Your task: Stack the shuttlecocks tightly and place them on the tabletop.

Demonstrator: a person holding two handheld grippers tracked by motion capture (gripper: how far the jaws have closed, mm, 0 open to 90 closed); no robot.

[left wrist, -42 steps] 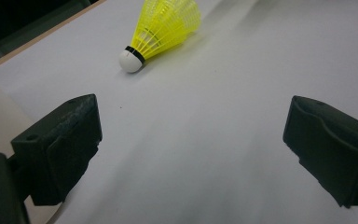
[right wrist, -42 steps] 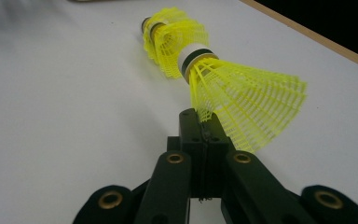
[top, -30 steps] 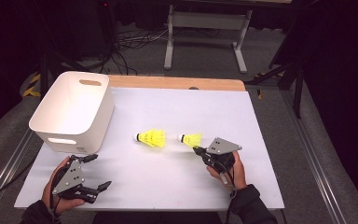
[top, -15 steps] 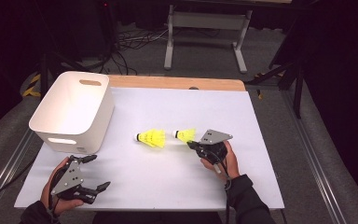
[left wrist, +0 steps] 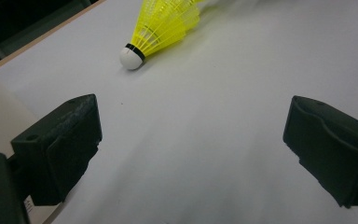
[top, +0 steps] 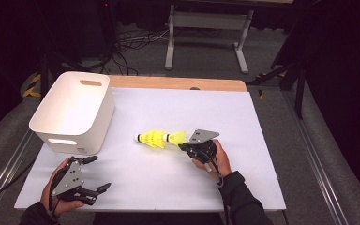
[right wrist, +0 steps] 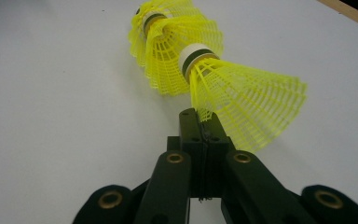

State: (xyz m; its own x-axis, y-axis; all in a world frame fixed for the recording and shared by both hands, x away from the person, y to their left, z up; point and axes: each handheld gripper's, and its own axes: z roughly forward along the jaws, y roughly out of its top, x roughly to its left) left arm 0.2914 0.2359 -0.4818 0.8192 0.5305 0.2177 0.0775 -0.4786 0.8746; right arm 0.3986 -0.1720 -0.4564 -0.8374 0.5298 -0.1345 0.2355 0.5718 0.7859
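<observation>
The left gripper (top: 95, 175) rests at seven o'clock, jaws spread wide, nothing between. At centre, the right gripper (top: 183, 145) pinches one shuttlecock's (top: 176, 137) skirt; its cork touches the second shuttlecock (top: 151, 138). Bin (top: 75, 112) at ten o'clock.

Rear shuttlecock (right wrist: 168, 32) partly hidden behind held shuttlecock (right wrist: 242, 93) (cork overlapping skirt), skirt cropped in left gripper view
</observation>
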